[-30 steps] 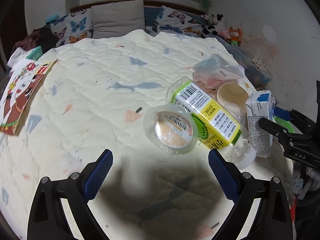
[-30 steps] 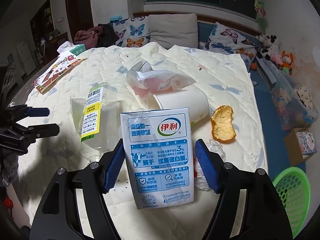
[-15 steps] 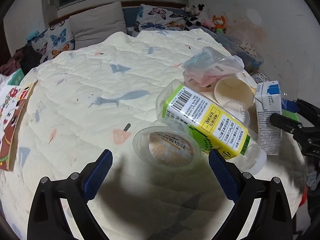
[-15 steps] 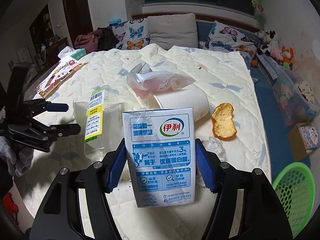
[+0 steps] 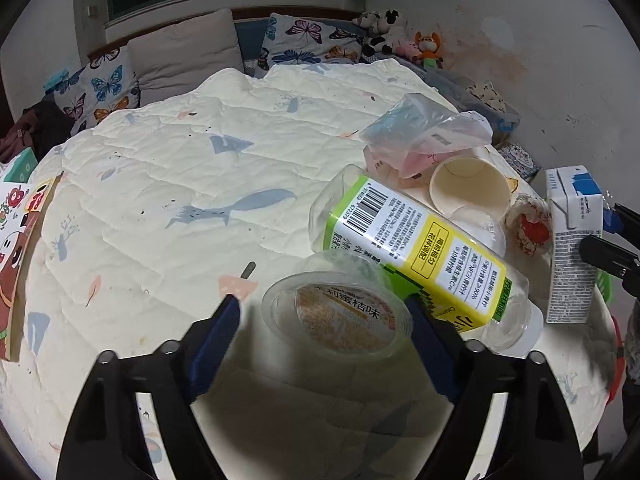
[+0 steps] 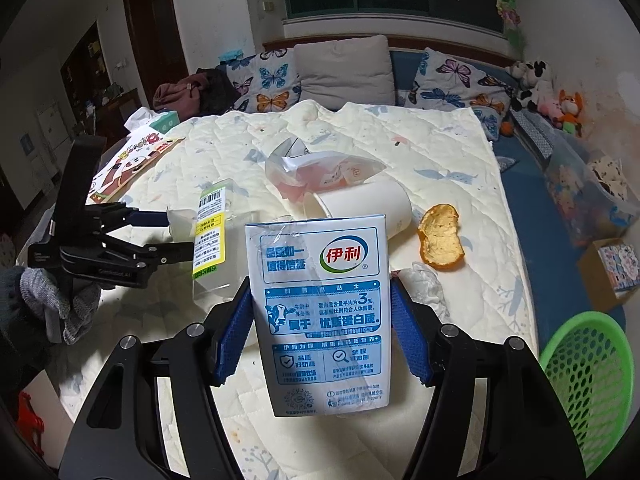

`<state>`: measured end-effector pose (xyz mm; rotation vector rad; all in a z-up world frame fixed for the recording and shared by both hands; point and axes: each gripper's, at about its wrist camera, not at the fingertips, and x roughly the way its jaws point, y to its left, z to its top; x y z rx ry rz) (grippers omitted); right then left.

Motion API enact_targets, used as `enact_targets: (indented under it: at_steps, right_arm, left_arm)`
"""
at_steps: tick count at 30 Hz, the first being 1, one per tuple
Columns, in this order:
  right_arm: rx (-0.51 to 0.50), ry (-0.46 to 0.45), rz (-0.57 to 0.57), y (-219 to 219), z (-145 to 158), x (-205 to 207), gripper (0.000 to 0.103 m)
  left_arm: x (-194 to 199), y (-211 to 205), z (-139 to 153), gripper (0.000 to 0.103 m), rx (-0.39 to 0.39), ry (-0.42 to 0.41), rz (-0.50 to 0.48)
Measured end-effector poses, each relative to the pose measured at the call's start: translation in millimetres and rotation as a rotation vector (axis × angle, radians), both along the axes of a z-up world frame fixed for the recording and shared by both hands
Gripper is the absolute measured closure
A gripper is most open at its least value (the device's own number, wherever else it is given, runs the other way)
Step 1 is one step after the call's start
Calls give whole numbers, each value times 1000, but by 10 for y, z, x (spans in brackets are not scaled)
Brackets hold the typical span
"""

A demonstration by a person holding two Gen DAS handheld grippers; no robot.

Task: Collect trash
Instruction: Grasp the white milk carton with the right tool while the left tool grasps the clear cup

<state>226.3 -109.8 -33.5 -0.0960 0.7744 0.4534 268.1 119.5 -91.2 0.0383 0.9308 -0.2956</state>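
Observation:
A clear plastic dessert cup (image 5: 336,316) lies on its side on the quilted bed (image 5: 160,200). My left gripper (image 5: 322,308) straddles it with jaws closing; the right pad meets the rim, the left pad (image 5: 224,320) stands just off it. Behind the cup lies a clear bottle with a green and yellow label (image 5: 416,248). My right gripper (image 6: 320,292) is shut on an upright blue and white milk carton (image 6: 320,312), also seen in the left wrist view (image 5: 572,240). A plastic bag (image 6: 320,168), a paper cup (image 6: 372,204) and an orange peel (image 6: 440,240) lie beyond.
A green mesh basket (image 6: 588,380) stands on the floor to the right of the bed. A crumpled wrapper (image 5: 528,228) lies by the paper cup. A picture book (image 5: 16,260) rests at the bed's left edge, pillows (image 6: 340,68) at its head.
The left jaws have narrowed around the clear cup, which now sits between them and closer. The right gripper has risen a little with the milk carton.

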Motion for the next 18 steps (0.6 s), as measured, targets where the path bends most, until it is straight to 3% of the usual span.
enact_targets:
  at_steps: [5,18]
  right_arm:
    - [11,1,-14,-29,8,-24,38]
    - [49,-13,-46,-200,73,-191,38]
  left_arm:
    - [-13,18,-14,38,-9,-3,3]
    - [-283,35,59,39,-8,-41,34]
